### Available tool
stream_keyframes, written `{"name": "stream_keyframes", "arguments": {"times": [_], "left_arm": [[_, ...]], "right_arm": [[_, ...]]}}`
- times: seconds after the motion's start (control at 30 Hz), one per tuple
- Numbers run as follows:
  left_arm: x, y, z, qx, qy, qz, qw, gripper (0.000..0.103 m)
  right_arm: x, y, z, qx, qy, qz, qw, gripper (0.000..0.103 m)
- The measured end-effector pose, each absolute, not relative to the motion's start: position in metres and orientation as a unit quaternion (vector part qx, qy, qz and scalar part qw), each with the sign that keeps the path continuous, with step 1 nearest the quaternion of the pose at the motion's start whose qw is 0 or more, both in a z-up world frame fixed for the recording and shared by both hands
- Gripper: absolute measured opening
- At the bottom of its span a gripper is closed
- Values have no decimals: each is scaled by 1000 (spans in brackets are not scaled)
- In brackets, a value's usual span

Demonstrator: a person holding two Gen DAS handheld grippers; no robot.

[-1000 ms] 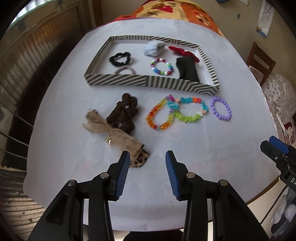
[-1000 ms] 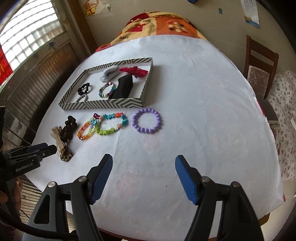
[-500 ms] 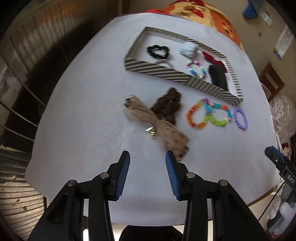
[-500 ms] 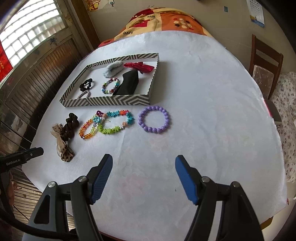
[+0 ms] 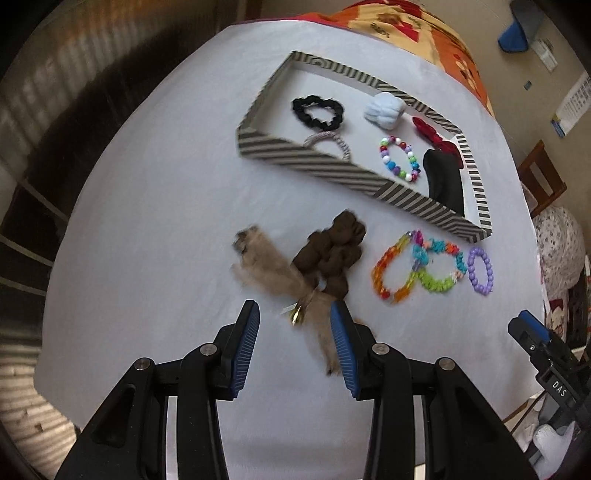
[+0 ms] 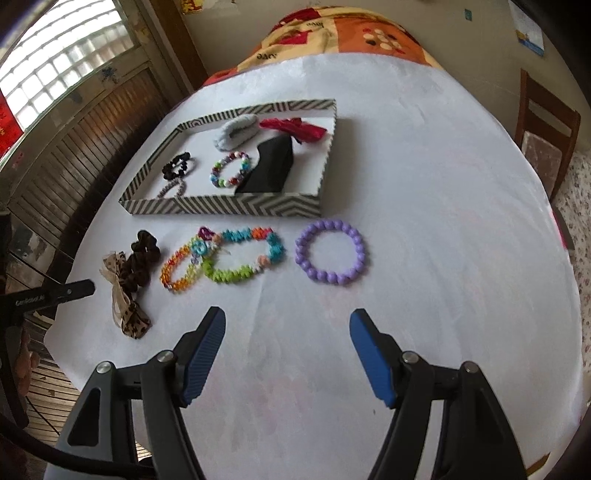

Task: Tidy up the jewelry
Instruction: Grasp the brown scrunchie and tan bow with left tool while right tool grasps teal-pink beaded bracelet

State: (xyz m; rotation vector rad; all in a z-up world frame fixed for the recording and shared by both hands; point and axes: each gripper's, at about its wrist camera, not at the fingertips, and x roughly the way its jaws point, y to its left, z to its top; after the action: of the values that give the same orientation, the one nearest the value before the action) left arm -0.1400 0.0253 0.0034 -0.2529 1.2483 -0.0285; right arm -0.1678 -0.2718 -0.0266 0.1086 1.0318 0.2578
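Note:
A tan leopard-print bow (image 5: 266, 269) (image 6: 123, 295) lies on the white table beside a brown scrunchie (image 5: 332, 254) (image 6: 142, 262). My left gripper (image 5: 294, 321) is open just over the bow's lower tail and gold charm, which sit between its fingers untouched. To the right lie a rainbow bead bracelet (image 6: 177, 269), a teal-and-green bracelet (image 6: 243, 273) and a purple bead bracelet (image 6: 330, 278). My right gripper (image 6: 288, 325) hangs open and empty in front of them. Behind them, the striped tray (image 6: 221, 205) (image 5: 325, 166) holds several hair ties and a bead bracelet.
The table's near edge runs just under both grippers. A wooden chair (image 6: 543, 125) stands at the right. An orange patterned cloth (image 6: 332, 33) covers the far end. Wooden shutters (image 6: 74, 140) line the left side.
The left gripper has swung left and come down over the bow, whose tail now lies between its fingers. The right gripper has come closer to the bracelets. Both stay open.

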Motion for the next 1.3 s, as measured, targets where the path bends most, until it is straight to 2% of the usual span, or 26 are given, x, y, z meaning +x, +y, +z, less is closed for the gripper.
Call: {"name": "stream_keyframes", "arguments": {"times": [0.1, 0.37, 0.53, 0.73, 0.8, 0.83, 0.87, 1.07, 1.3], "left_arm": [[-125, 17, 1, -96, 582, -18, 808, 30], [-93, 5, -21, -29, 600, -19, 799, 30], [-84, -3, -34, 3, 614, -32, 788, 30], [-76, -1, -42, -15, 620, -51, 783, 30], [-75, 0, -44, -31, 617, -61, 784, 17], [-75, 0, -45, -34, 616, -67, 784, 7], [-76, 0, -44, -34, 616, -69, 784, 4], [-83, 10, -16, -66, 593, -72, 800, 0], [-83, 14, 35, -72, 554, -76, 826, 0]], "right_arm": [[-154, -259, -28, 43, 495, 139, 856, 61], [-99, -226, -52, -11, 510, 133, 850, 58], [-80, -221, -70, -26, 526, 136, 839, 49], [-76, -215, -78, -47, 517, 138, 843, 25], [-74, -217, -78, -40, 517, 143, 843, 13], [-73, -219, -78, -29, 518, 148, 842, 13], [-73, -222, -76, -17, 516, 153, 843, 13], [-85, -230, -35, 23, 482, 186, 856, 12], [-93, -223, 17, 14, 437, 212, 874, 12]]}}
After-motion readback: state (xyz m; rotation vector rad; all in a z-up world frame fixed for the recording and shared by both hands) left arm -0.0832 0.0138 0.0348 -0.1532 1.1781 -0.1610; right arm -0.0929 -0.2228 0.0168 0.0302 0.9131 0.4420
